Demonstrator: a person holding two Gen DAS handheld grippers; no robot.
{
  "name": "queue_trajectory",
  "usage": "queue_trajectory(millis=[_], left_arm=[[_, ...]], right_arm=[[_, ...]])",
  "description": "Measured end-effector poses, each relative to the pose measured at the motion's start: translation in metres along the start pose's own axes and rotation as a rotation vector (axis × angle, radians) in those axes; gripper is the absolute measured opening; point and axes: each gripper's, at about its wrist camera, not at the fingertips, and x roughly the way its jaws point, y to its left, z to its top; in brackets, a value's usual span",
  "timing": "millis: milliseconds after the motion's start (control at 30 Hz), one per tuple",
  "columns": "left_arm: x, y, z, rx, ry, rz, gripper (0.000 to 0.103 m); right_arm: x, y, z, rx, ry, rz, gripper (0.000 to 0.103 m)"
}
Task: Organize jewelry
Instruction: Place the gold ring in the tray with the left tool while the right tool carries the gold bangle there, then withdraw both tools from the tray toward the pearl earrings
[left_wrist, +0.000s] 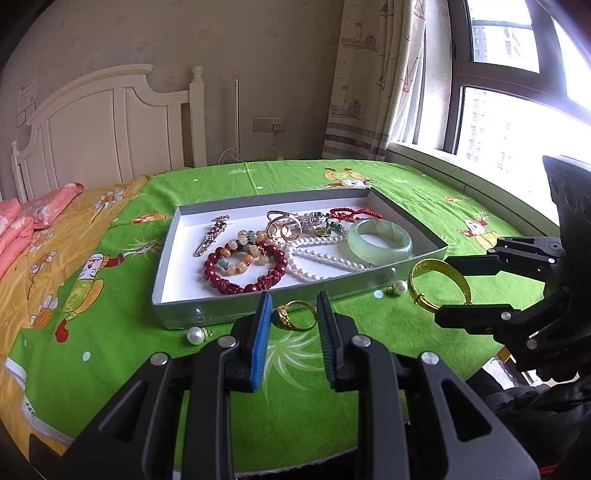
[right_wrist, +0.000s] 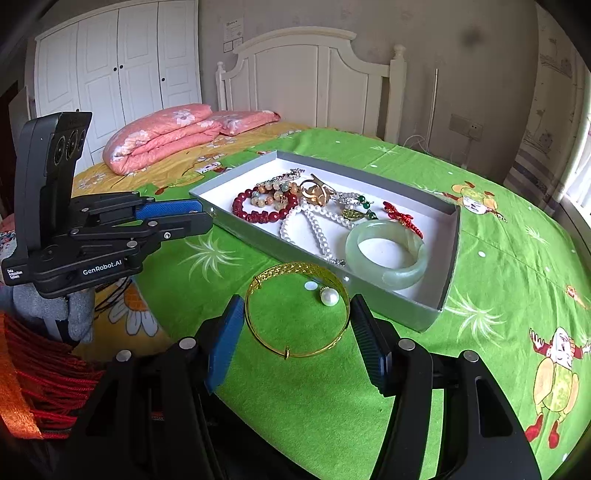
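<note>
A shallow grey box (left_wrist: 236, 314) (right_wrist: 448, 280) lies on the green bedspread and holds bead bracelets, a pearl necklace (left_wrist: 317, 256) (right_wrist: 314, 225), a jade bangle (left_wrist: 380, 240) (right_wrist: 388, 254) and a red cord. My left gripper (left_wrist: 293, 306) is open around a gold ring (left_wrist: 295, 315) lying in front of the box. My right gripper (right_wrist: 297, 317) (left_wrist: 448, 282) is open around a gold bangle (right_wrist: 295, 306) (left_wrist: 439, 280) on the cloth. A pearl earring (right_wrist: 329, 296) (left_wrist: 399, 287) lies inside the bangle's loop. A second pearl earring (left_wrist: 195, 335) lies left of the ring.
A folded pink quilt (right_wrist: 166, 133) and white headboard (right_wrist: 314, 74) are at the bed's far end. A window (left_wrist: 517, 110) and curtain (left_wrist: 369, 81) are on the right. Red cord and orange cloth (right_wrist: 44, 387) lie near the left gripper.
</note>
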Motion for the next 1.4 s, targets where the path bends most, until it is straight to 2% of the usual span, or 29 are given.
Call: queue_trajectory(millis=[367,767,1033,1400], left_arm=[[0.014,0.015,0.046,0.007,-0.033,-0.005,0.024],[0.081,0.042,0.095,0.02,0.063,0.044,0.024],[0.116,0.045,0.108,0.033,0.128,0.059,0.024],[0.136,0.05,0.111,0.023,0.161,0.083,0.025]], right_arm=[[0.021,-0.012,0.034,-0.013,-0.024,-0.022,0.058],[0.07,-0.025,0.073,0.013,0.021,-0.011,0.058],[0.087,-0.021,0.083,0.01,0.05,-0.01,0.058],[0.095,-0.02,0.083,0.014,0.059,-0.008,0.058]])
